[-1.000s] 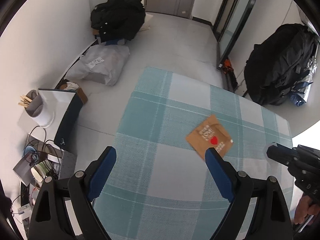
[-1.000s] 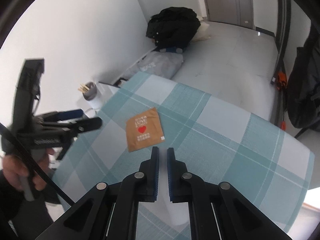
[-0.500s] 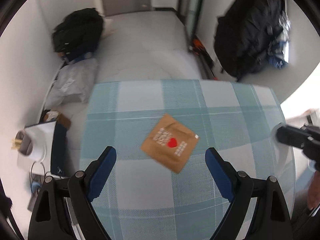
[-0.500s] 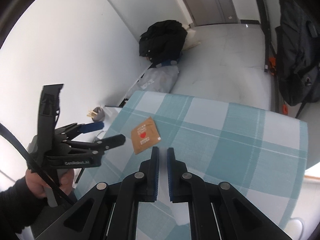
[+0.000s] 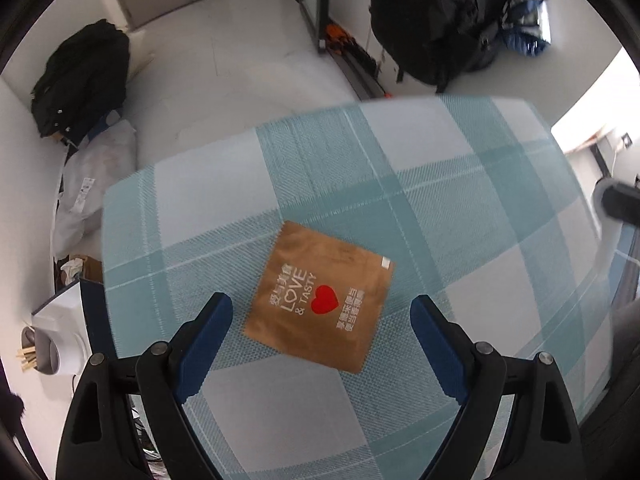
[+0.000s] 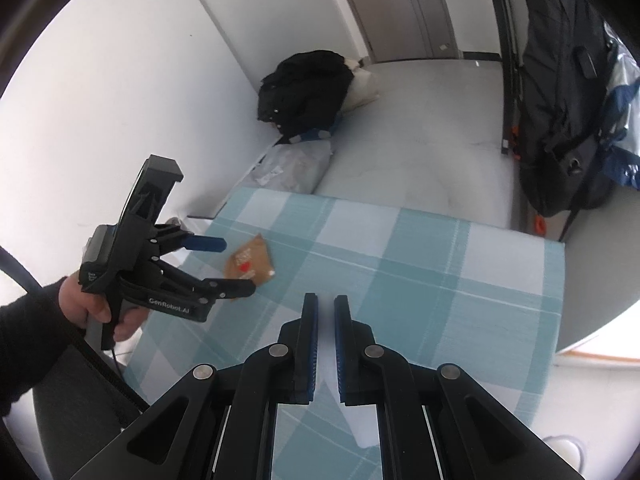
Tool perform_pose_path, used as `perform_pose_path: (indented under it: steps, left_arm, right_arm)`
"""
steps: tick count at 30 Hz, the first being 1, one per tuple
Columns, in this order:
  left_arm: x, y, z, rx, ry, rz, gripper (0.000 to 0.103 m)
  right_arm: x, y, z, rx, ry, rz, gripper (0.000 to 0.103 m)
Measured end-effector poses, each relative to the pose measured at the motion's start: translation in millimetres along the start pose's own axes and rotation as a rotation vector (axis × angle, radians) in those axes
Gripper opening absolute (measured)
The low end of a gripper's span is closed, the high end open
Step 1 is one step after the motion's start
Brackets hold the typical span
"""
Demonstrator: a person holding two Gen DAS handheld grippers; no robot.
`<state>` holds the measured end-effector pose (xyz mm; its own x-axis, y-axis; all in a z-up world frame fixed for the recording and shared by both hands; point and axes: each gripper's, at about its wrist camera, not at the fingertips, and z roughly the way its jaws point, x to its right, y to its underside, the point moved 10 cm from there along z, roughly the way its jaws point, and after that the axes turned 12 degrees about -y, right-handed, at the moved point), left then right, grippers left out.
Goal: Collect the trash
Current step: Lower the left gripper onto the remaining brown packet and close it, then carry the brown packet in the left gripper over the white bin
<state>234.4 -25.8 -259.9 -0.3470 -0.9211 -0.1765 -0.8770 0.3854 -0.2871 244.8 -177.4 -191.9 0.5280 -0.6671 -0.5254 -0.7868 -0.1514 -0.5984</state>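
While my left gripper (image 5: 318,318) hangs over the teal checked tablecloth (image 5: 460,184), its blue jaws stand wide apart with nothing between the pads. Just beyond them, at centre frame, a brown sachet (image 5: 320,296) with a red heart lies flat. My right gripper (image 6: 326,336) sits at bottom centre of its view, jaws nearly together, empty.

A tabletop (image 5: 460,184) under a teal-and-white checked cloth fills the middle. Beyond it lies a pale grey floor (image 5: 224,60), white walls (image 6: 132,80) and a grey door (image 6: 404,8). Black bags (image 5: 80,80) slump by the wall; a black backpack (image 6: 560,92) hangs opposite.
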Motion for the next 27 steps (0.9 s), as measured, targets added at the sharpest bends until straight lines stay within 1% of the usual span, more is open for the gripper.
perform_pose_path:
  steps: [1, 3, 5, 9, 12, 14, 15, 16, 17, 18, 21, 27]
  left_arm:
    - [0.3, -1.2, -1.3, 0.025, -0.013, 0.019, 0.088]
    - [1.8, -1.1, -1.7, 0.048, -0.030, 0.053, 0.087]
    - [-0.8, -2.0, -4.2, 0.077, -0.025, 0.039, 0.084]
    - [-5.2, -6.5, -8.5, 0.121, -0.029, 0.022, 0.067]
    - [-8.0, -8.2, -8.8, 0.139, -0.027, 0.012, 0.059]
    - [-8.5, -9.9, -7.4, 0.145, -0.027, 0.003, 0.056]
    - [-10.1, -10.3, -7.7, 0.145, -0.030, -0.008, 0.051]
    - [-11.7, -10.8, -7.7, 0.144, -0.029, -0.020, 0.050]
    - [-14.2, -11.9, -5.9, 0.145, -0.031, -0.028, 0.045]
    - [-15.6, -12.3, -5.6, 0.144, -0.028, -0.036, 0.043]
    - [-17.5, -12.2, -4.3, 0.141, -0.025, -0.051, 0.041]
    - [-20.3, -11.1, -3.6, 0.124, -0.032, -0.077, 0.041]
  right_arm:
    - [0.6, 0.1, -0.5, 0.000, 0.003, -0.001, 0.007]
    - [1.0, 0.5, -1.4, 0.001, 0.001, 0.001, 0.007]
    - [1.9, 0.0, -2.2, 0.000, 0.013, -0.010, 0.007]
    - [1.4, -4.3, -6.5, 0.015, 0.008, -0.019, 0.007]
    - [1.7, -5.2, -8.6, 0.022, 0.008, -0.017, 0.007]
    - [2.0, -3.7, -7.8, 0.017, 0.009, -0.018, 0.007]
    - [2.2, -3.5, -7.6, 0.015, 0.011, -0.020, 0.007]
    - [2.0, -2.9, -6.7, 0.012, 0.013, -0.022, 0.007]
    - [1.7, -2.5, -6.1, 0.008, 0.013, -0.022, 0.007]
    - [2.2, -2.9, -4.7, 0.006, 0.014, -0.023, 0.007]
    - [0.0, -3.4, -2.0, 0.002, 0.015, -0.028, 0.007]
    - [-0.6, -4.7, 1.4, 0.000, 0.019, -0.033, 0.007]
